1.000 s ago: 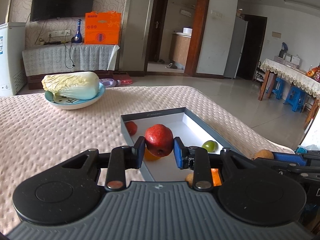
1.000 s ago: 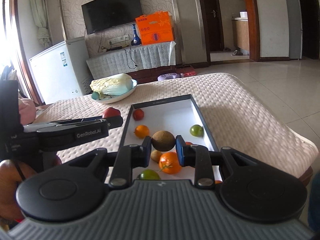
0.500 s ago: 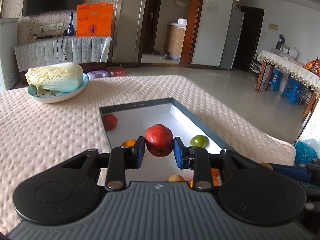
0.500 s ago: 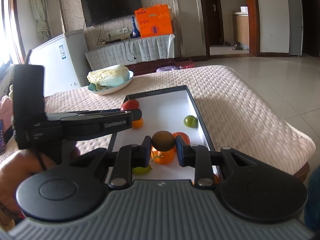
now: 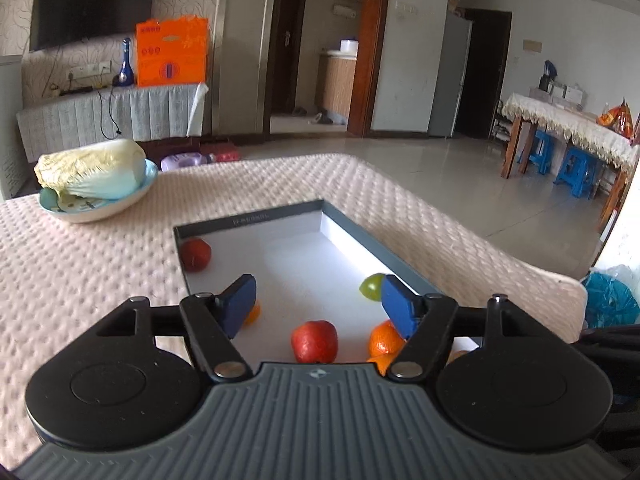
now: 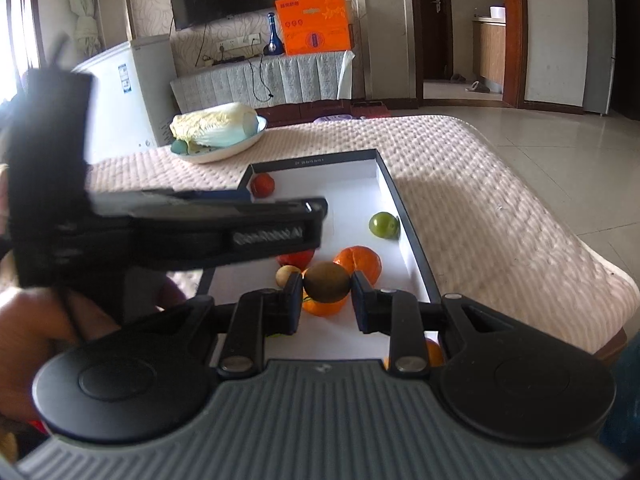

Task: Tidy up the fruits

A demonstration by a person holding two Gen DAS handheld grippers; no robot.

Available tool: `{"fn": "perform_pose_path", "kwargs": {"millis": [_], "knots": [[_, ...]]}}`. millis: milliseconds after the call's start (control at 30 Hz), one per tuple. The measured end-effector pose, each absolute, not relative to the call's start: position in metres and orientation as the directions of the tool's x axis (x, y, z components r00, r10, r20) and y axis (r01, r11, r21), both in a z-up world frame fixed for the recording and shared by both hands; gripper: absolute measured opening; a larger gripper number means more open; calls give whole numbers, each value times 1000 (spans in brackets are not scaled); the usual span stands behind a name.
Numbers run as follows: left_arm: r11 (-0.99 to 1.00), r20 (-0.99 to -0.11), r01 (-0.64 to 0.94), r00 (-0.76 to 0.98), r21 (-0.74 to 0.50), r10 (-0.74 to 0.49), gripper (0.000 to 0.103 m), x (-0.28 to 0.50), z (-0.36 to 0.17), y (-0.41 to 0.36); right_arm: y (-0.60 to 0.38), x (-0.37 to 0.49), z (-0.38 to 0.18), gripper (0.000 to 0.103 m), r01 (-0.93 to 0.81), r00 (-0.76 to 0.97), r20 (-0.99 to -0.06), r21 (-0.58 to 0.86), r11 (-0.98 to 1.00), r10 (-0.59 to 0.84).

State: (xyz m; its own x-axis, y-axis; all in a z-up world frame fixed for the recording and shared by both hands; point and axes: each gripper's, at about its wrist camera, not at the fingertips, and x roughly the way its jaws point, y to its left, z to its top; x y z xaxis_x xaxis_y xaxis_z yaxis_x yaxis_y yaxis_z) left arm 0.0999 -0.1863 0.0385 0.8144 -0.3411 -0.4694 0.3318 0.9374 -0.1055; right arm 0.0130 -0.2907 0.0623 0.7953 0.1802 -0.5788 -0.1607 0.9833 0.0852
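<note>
Quilted table (image 5: 100, 272): left tool (image 5: 318, 300) opening above apple (image 5: 315, 341)

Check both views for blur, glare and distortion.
Right wrist view: the left gripper is smeared by motion blur; the window at far left is blown out. Left wrist view: sharp, glare along the tray wall. Both show fisheye bending at the edges.

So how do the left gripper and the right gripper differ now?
The left gripper has its jaws opening, nothing between them; the red apple lies below in the tray. The right gripper is shut on a brown kiwi. Both are over the tray.
</note>
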Motion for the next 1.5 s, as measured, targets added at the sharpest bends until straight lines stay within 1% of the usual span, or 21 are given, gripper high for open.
{"fn": "perform_pose_path", "kwargs": {"millis": [100,233,300,333,367,400,433,467,500,567,633,700,733,767,833,933,1000,1100,1267,1333,1500], "knots": [[942,-455,312,826,-126,-334,74,88,46,-172,-289,17,59,29,-165,794,-582,71,984,175],[951,-434,287,846,-118,-309,75,66,60,-156,-290,20,56,30,-154,793,-588,64,986,162],[958,-427,271,858,-97,-286,86,52,66,-151,-292,22,55,30,-147,789,-593,72,986,161],[962,-428,260,862,-86,-271,88,43,67,-149,-294,22,54,30,-141,787,-596,79,987,160],[963,-429,258,864,-77,-265,89,34,69,-148,-296,23,55,37,-132,788,-596,88,987,158],[963,-427,262,864,-70,-266,91,24,70,-146,-298,22,56,41,-125,791,-591,99,987,159],[962,-425,267,864,-63,-268,93,14,72,-145,-301,22,57,42,-117,796,-584,113,987,161],[959,-422,277,864,-53,-273,99,4,72,-146,-304,20,58,42,-114,801,-574,127,985,167],[958,-416,286,867,-39,-275,103,-8,73,-146,-306,19,59,42,-112,806,-566,141,984,173],[960,-405,280,879,9,-253,103,-31,74,-149,-313,15,62,42,-92,817,-551,164,982,169],[967,-402,243,895,72,-195,103,-49,73,-155,-323,8,66,42,-60,832,-531,203,977,161],[968,-410,240,892,78,-188,103,-63,75,-157,-335,-2,72,43,-30,844,-510,266,963,167],[967,-415,248,887,57,-203,103,-69,76,-156,-341,-8,74,49,-14,849,-502,295,955,167],[966,-415,258,882,26,-225,103,-74,77,-154,-345,-15,77,61,2,852,-497,315,949,163],[963,-401,267,880,-29,-256,103,-85,78,-150,-349,-29,84,70,26,861,-488,318,948,140],[972,-377,232,897,-37,-229,103,-100,80,-150,-352,-50,89,69,21,864,-484,310,950,139],[968,-389,248,889,-33,-241,103,-108,80,-152,-352,-61,87,69,19,850,-506,300,954,143],[965,-402,260,880,-42,-255,103,-119,79,-154,-345,-75,83,69,1,820,-559,219,976,124],[978,-406,207,895,15,-183,103,-131,81,-161,-339,-88,83,69,-55,823,-552,159,986,135],[981,-424,190,891,24,-162,103,-130,81,-163,-338,-90,82,69,-55,822,-556,143,988,127],[982,-451,186,879,22,-157,103,-130,78,-163,-338,-93,79,69,-71,792,-593,143,987,143]]}}
